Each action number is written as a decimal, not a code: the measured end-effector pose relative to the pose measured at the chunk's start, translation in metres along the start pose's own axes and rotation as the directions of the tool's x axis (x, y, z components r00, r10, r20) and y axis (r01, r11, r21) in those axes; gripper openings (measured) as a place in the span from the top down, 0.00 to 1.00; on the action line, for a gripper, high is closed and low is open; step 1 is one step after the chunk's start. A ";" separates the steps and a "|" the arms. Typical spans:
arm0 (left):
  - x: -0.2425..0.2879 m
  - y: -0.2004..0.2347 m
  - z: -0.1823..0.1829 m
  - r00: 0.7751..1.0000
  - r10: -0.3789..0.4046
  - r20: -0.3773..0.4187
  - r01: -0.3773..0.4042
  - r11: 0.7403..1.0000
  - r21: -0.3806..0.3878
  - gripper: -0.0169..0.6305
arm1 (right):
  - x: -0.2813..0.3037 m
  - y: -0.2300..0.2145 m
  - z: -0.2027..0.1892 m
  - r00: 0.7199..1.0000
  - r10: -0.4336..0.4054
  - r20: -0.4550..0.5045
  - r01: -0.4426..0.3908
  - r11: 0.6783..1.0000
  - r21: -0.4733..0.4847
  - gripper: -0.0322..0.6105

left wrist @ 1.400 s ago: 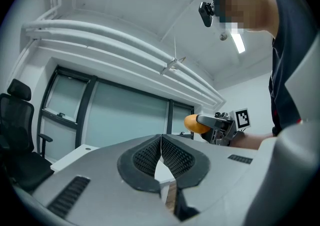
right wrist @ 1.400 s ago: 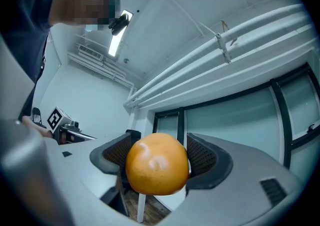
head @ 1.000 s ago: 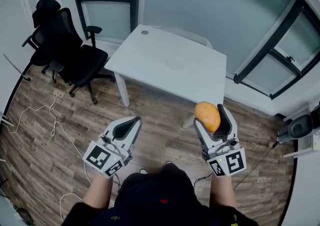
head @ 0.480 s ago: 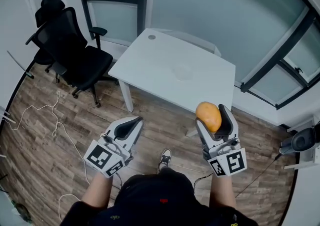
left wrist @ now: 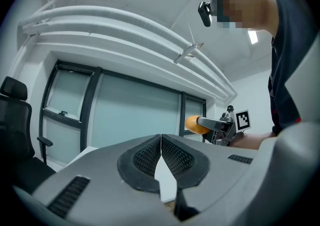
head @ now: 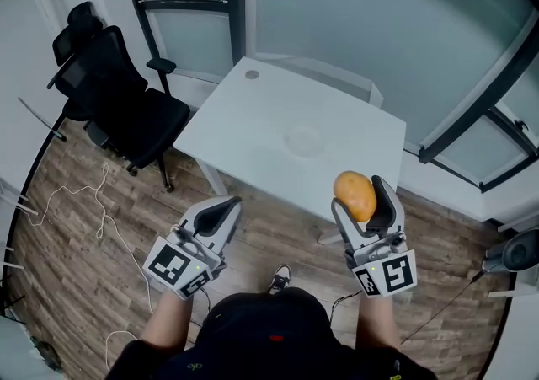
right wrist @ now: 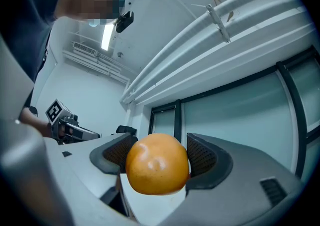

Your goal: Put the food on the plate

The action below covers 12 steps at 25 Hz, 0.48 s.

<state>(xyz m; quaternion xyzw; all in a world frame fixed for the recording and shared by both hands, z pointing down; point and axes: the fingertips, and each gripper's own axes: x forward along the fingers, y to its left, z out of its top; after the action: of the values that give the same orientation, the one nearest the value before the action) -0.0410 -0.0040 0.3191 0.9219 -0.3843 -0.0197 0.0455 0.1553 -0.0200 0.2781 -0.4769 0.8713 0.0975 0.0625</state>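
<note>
An orange fruit point(head: 353, 192) is held up in the air over the wooden floor, with my right gripper point(head: 362, 201) shut on it. In the right gripper view the fruit point(right wrist: 157, 164) fills the gap between the two pads. My left gripper point(head: 221, 211) is held at the same height to the left, shut on nothing, its pads point(left wrist: 150, 157) pressed together. A white table point(head: 253, 130) stands ahead, beyond both grippers. On it lies a faint, pale round plate point(head: 304, 141). The left gripper view shows the fruit point(left wrist: 193, 124) off to its right.
A black office chair point(head: 118, 96) stands left of the table. White cables point(head: 88, 201) trail over the wooden floor at the left. A small grey cap point(head: 252, 75) is set in the table's far corner. Glass walls close off the back, and a grey device point(head: 515, 254) sits at the right.
The table has come nearer and lower in the head view as the person stepped toward it. Both grippers keep their pose, and the right still holds the fruit.
</note>
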 end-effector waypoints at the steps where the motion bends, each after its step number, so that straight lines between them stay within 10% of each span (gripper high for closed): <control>1: 0.013 0.002 0.000 1.000 0.004 -0.002 -0.004 1.000 0.000 0.94 | 0.005 -0.013 -0.003 1.000 0.003 -0.001 -0.003 1.000 0.004 0.38; 12: 0.107 0.031 -0.017 0.998 0.005 -0.060 -0.005 1.000 0.000 0.94 | 0.050 -0.100 -0.049 1.000 -0.001 -0.016 0.002 0.999 0.051 0.38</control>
<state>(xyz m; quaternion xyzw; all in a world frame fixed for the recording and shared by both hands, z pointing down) 0.0136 -0.1010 0.3391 0.9210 -0.3853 0.0079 0.0573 0.2119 -0.1243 0.3044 -0.4767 0.8736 0.0713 0.0676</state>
